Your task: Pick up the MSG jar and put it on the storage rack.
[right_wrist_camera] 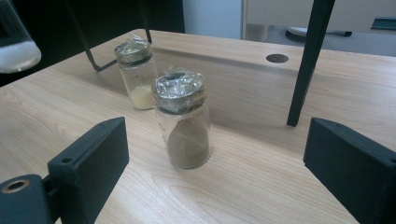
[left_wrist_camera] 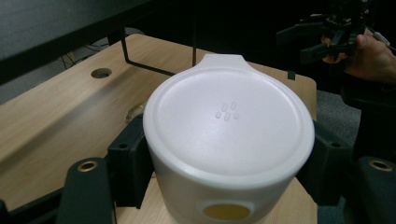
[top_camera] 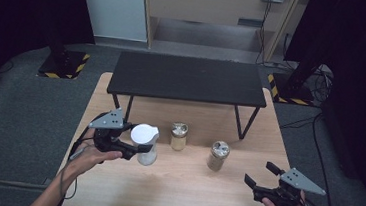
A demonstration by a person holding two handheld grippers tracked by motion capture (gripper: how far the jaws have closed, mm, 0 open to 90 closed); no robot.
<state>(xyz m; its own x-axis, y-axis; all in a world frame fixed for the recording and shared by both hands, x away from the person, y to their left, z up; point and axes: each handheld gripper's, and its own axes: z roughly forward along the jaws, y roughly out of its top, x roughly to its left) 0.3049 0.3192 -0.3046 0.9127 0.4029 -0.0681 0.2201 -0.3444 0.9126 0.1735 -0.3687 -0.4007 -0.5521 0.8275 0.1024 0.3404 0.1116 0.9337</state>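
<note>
Left tongs clenched on the white-lidded container, axis upright, held over the bench at its left side. Right tongs released, spread wide, empty. Brown-powder jar straight ahead of those, upright, apart from both pads; yellow-powder jar beyond, between the 2 hands.

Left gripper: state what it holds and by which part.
The left gripper clamps the white-lidded jar by its sides, just under the lid.
</note>
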